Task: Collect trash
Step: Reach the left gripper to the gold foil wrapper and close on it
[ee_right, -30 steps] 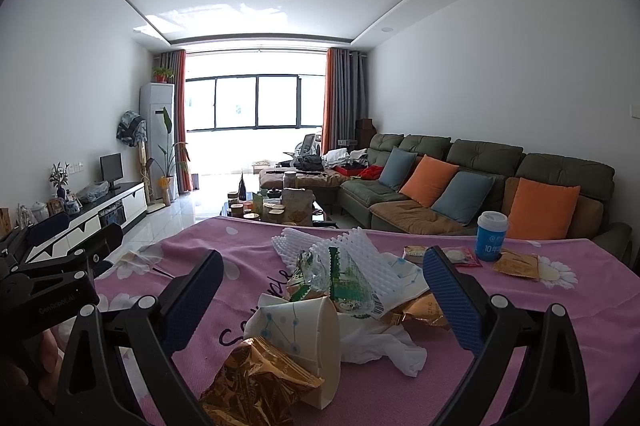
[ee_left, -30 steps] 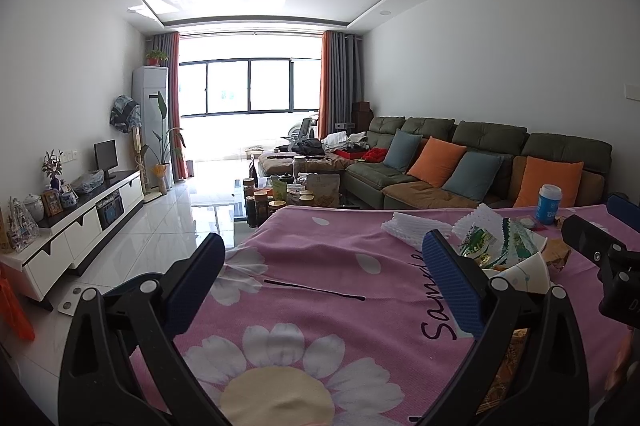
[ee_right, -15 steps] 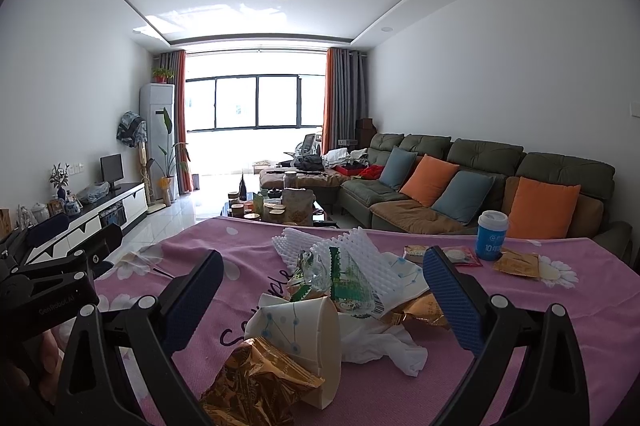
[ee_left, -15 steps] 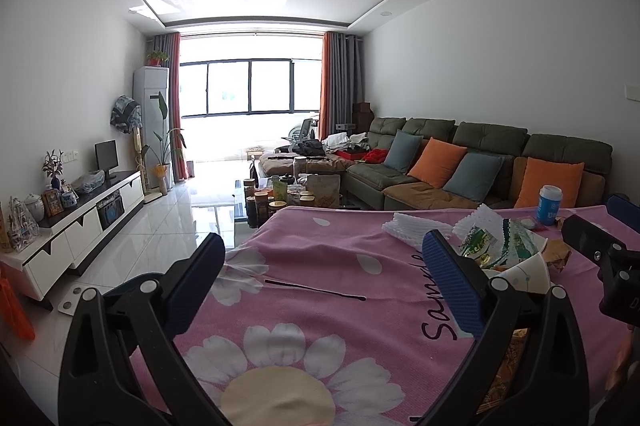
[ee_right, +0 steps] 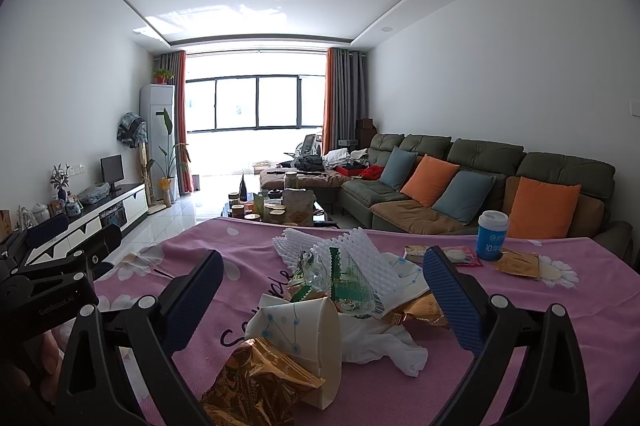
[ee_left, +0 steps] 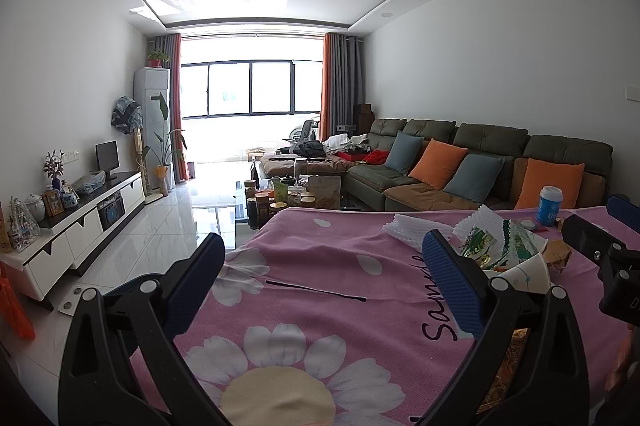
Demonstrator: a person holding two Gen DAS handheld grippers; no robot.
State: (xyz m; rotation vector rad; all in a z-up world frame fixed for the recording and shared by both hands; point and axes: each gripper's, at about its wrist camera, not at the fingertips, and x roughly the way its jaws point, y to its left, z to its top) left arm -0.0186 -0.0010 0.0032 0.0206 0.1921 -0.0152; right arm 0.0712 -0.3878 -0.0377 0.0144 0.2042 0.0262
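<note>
A heap of trash lies on a pink flowered tablecloth (ee_right: 560, 338): a tipped white paper cup (ee_right: 316, 330), a gold foil wrapper (ee_right: 256, 382), a green printed plastic wrapper (ee_right: 344, 286), white foam netting (ee_right: 360, 254) and crumpled white tissue (ee_right: 384, 342). My right gripper (ee_right: 320, 290) is open just over the heap, with nothing between its fingers. My left gripper (ee_left: 320, 278) is open above bare cloth, left of the heap (ee_left: 500, 246). Further right lie a blue and white cup (ee_right: 491, 235), flat snack packets (ee_right: 460, 255) and a gold wrapper (ee_right: 516, 264).
A thin black stick (ee_left: 316, 291) lies on the cloth ahead of the left gripper. Beyond the table stand a crowded coffee table (ee_right: 272, 206), a green sofa with cushions (ee_right: 460, 186) and a white TV cabinet (ee_left: 80, 222). White tiled floor (ee_left: 160, 234) runs along the left.
</note>
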